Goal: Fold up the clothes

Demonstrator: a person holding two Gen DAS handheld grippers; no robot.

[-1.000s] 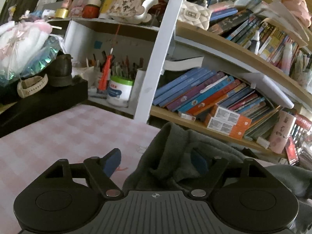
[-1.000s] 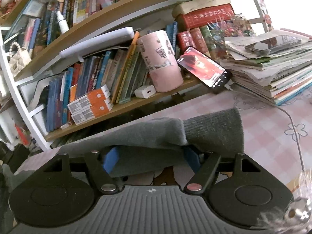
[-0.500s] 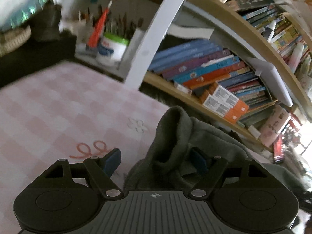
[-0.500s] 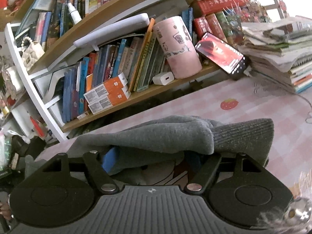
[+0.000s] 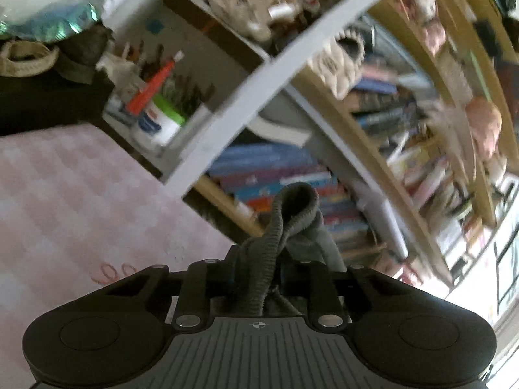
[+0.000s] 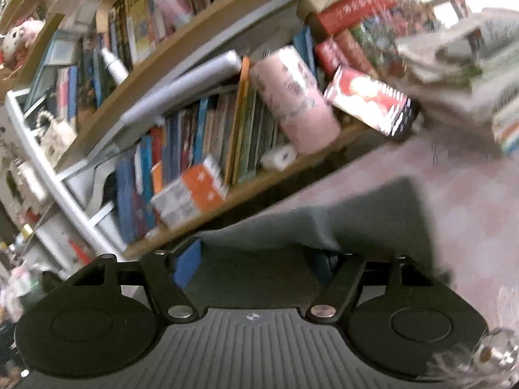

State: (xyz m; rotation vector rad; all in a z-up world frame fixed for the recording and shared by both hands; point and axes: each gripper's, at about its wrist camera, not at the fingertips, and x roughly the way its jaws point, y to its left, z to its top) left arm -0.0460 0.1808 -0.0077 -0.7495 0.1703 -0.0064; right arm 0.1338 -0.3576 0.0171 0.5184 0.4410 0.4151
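A grey knit garment (image 5: pixel 293 214) is pinched in my left gripper (image 5: pixel 256 275), whose jaws are shut on a ribbed fold that sticks up above the fingers, lifted off the pink checked tablecloth (image 5: pixel 81 201). In the right wrist view the same grey garment (image 6: pixel 356 227) lies on the tablecloth (image 6: pixel 470 201) and drapes across my right gripper (image 6: pixel 259 259). Its jaws stand wide apart, with the blue left pad (image 6: pixel 186 264) showing and cloth lying between the fingers.
A bookshelf (image 5: pixel 324 168) full of books stands close behind the table, with a white upright post (image 5: pixel 259 97). A pen pot (image 5: pixel 155 123) and black box (image 5: pixel 39 100) sit at the left. A pink cup (image 6: pixel 292 97), phone (image 6: pixel 369 103) and paper stack (image 6: pixel 486 64) are at the right.
My left gripper has closed on the grey fold and lifted and tilted with it. My right gripper stays open; its view has shifted and blurred, with the garment now lower in front.
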